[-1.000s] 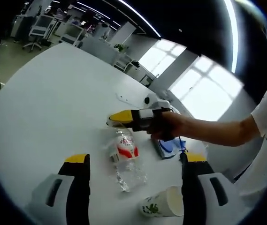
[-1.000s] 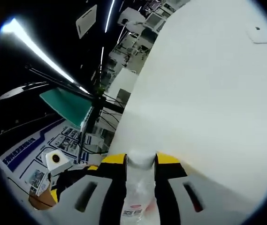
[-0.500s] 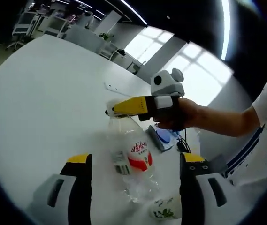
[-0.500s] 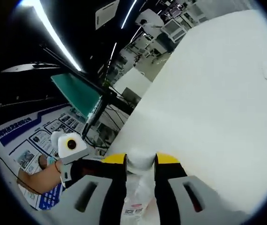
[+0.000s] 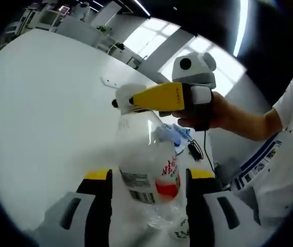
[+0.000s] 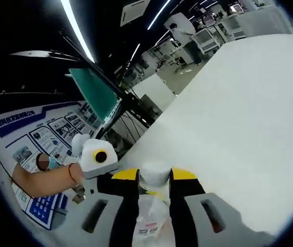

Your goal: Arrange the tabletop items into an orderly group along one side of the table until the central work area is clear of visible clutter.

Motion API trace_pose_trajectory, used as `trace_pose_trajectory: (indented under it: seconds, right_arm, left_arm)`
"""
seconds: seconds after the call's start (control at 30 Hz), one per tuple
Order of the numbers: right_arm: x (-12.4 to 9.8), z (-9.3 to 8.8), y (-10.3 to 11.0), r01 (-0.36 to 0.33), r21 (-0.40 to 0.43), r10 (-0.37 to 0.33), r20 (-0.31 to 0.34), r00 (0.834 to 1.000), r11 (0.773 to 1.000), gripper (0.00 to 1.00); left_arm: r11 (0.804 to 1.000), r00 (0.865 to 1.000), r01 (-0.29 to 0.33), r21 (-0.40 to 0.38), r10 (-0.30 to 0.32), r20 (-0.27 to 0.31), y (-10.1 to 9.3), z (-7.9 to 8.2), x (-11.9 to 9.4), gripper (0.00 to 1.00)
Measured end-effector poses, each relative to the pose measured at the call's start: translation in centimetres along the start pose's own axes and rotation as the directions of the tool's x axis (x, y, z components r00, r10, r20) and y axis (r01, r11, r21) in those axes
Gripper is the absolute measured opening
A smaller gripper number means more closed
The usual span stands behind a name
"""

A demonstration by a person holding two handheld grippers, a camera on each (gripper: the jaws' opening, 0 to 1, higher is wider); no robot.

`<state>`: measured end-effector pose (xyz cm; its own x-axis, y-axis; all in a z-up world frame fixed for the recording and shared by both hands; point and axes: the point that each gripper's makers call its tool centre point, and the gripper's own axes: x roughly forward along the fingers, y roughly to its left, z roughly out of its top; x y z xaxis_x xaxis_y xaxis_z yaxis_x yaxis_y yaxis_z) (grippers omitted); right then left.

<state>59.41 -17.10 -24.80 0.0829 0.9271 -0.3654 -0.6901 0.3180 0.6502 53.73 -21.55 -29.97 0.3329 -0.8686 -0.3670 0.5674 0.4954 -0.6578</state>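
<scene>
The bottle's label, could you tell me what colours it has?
White with a red patch on the bottle's label, clearest in the left gripper view.

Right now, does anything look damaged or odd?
Yes: the plastic bottle looks crumpled near its base. The right claw is shut on its capped neck, and its body sits between the left claw's jaws.

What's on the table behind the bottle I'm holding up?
Behind the bottle, a blue object and a dark cable lie on the table. The bottle covers part of both.

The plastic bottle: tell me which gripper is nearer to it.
Right. The right gripper clamps the plastic bottle at its cap end; the left gripper straddles its body, contact unclear.
</scene>
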Motion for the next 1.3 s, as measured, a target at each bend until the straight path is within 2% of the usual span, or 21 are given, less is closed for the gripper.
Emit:
trace_pose_trajectory:
  seconds: [0.03, 0.07, 0.13, 0.2, 0.3, 0.57, 0.67, 0.73, 0.9, 1.03, 1.13, 1.17, 1.2, 1.23, 1.27, 1.3]
  right_arm:
    - [-0.1, 0.0, 0.1, 0.005, -0.015, -0.005, 0.002, 1.0, 1.0, 0.2]
    - [-0.2, 0.0, 0.3, 0.006, -0.021, -0.006, 0.001, 1.0, 1.0, 0.19]
    - [-0.5, 0.1, 0.5, 0.017, -0.042, -0.016, 0.008, 1.0, 0.999, 0.19]
    - [-0.8, 0.1, 0.8, 0.025, -0.066, -0.024, 0.007, 1.0, 0.997, 0.19]
    - [-1.2, 0.3, 1.2, 0.039, -0.099, -0.038, 0.015, 0.999, 0.994, 0.19]
    - [-2.6, 1.0, 2.3, 0.092, -0.215, -0.085, 0.044, 0.995, 0.972, 0.19]
    - [-3.5, 1.4, 2.8, 0.124, -0.297, -0.112, 0.058, 0.992, 0.947, 0.19]
    - [-4.2, 1.7, 3.0, 0.153, -0.356, -0.134, 0.08, 0.988, 0.922, 0.19]
    - [-5.9, 1.6, 3.5, 0.19, -0.42, -0.165, 0.095, 0.982, 0.887, 0.19]
    - [-7.4, 2.1, 3.8, 0.229, -0.474, -0.185, 0.139, 0.973, 0.85, 0.19]
    - [-8.4, 2.3, 4.1, 0.259, -0.501, -0.199, 0.171, 0.965, 0.826, 0.19]
    - [-8.7, 2.3, 4.1, 0.266, -0.509, -0.202, 0.179, 0.963, 0.818, 0.19]
    - [-9.1, 2.4, 4.2, 0.281, -0.526, -0.21, 0.192, 0.959, 0.802, 0.19]
    - [-9.2, 2.4, 4.2, 0.285, -0.529, -0.212, 0.197, 0.957, 0.799, 0.19]
    - [-9.6, 2.3, 4.3, 0.296, -0.538, -0.216, 0.208, 0.954, 0.789, 0.19]
    - [-10.0, 2.4, 4.3, 0.315, -0.563, -0.227, 0.223, 0.948, 0.764, 0.19]
  left_arm:
    - [0.999, 1.0, 0.031, -0.014, -0.031, -0.004, -0.6, -0.1, 0.1, 0.51]
    - [1.0, 1.0, 0.021, -0.002, -0.021, -0.004, -0.3, 0.0, 0.1, 0.5]
    - [0.999, 0.999, 0.05, 0.013, -0.05, -0.006, -1.2, 0.1, 0.3, 0.45]
    - [0.997, 0.998, 0.059, 0.041, -0.059, -0.008, -1.4, 0.2, 0.4, 0.44]
    - [0.997, 0.998, 0.066, 0.049, -0.066, -0.003, -1.5, 0.4, 0.5, 0.43]
    - [0.988, 0.998, 0.066, 0.138, -0.066, -0.007, -1.9, 1.5, 1.1, 0.42]
    - [0.979, 0.998, 0.059, 0.197, -0.058, -0.014, -2.2, 2.0, 1.6, 0.41]
    - [0.973, 0.998, 0.065, 0.222, -0.063, -0.014, -2.5, 2.4, 2.0, 0.41]
    - [0.957, 0.996, 0.086, 0.276, -0.085, -0.015, -3.4, 3.1, 3.1, 0.4]
    - [0.941, 0.995, 0.097, 0.324, -0.1, -0.008, -4.3, 3.9, 3.8, 0.4]
    - [0.925, 0.994, 0.106, 0.365, -0.111, -0.008, -4.8, 4.5, 4.3, 0.4]
    - [0.913, 0.994, 0.104, 0.394, -0.107, -0.015, -4.8, 4.7, 4.5, 0.4]
    - [0.908, 0.994, 0.105, 0.405, -0.106, -0.019, -5.0, 4.8, 4.7, 0.4]
    - [0.903, 0.994, 0.106, 0.416, -0.107, -0.021, -5.1, 4.8, 4.9, 0.4]
    - [0.89, 0.994, 0.104, 0.444, -0.105, -0.022, -5.3, 5.0, 5.1, 0.4]
    - [0.878, 0.995, 0.096, 0.47, -0.096, -0.023, -5.4, 5.2, 5.4, 0.4]
